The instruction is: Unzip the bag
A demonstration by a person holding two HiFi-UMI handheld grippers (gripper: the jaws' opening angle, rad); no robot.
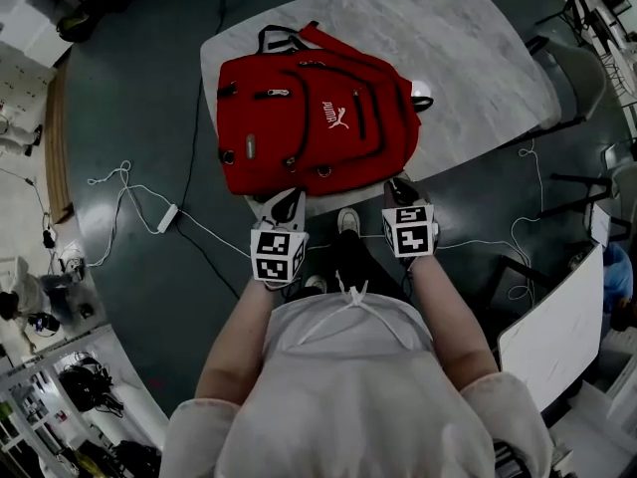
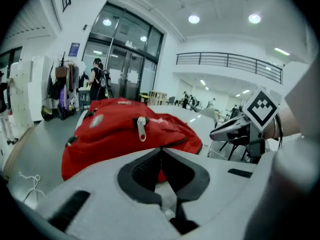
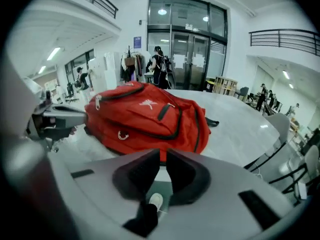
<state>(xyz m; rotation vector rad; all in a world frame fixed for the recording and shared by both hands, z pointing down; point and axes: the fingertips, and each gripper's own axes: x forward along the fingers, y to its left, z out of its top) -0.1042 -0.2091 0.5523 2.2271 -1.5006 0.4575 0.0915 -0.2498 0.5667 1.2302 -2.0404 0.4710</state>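
A red backpack (image 1: 309,122) lies flat on the grey table (image 1: 468,68), its front pockets facing up. In the left gripper view the backpack (image 2: 125,129) shows a silver zipper pull (image 2: 141,129) on its near top. My left gripper (image 1: 284,205) hovers just off the bag's near left corner; its tips (image 2: 161,150) meet, with nothing between them. My right gripper (image 1: 400,187) hangs at the table's near edge, beside the bag's near right corner. A narrow gap shows between the right gripper's tips (image 3: 163,153), and it is empty. The backpack (image 3: 150,116) lies just beyond them.
White cables (image 1: 129,182) and a power strip (image 1: 166,217) lie on the dark floor at the left. Chairs (image 1: 572,73) stand at the table's right side. A white panel (image 1: 557,337) leans at the lower right. The person's shoes (image 1: 348,220) are under the table edge.
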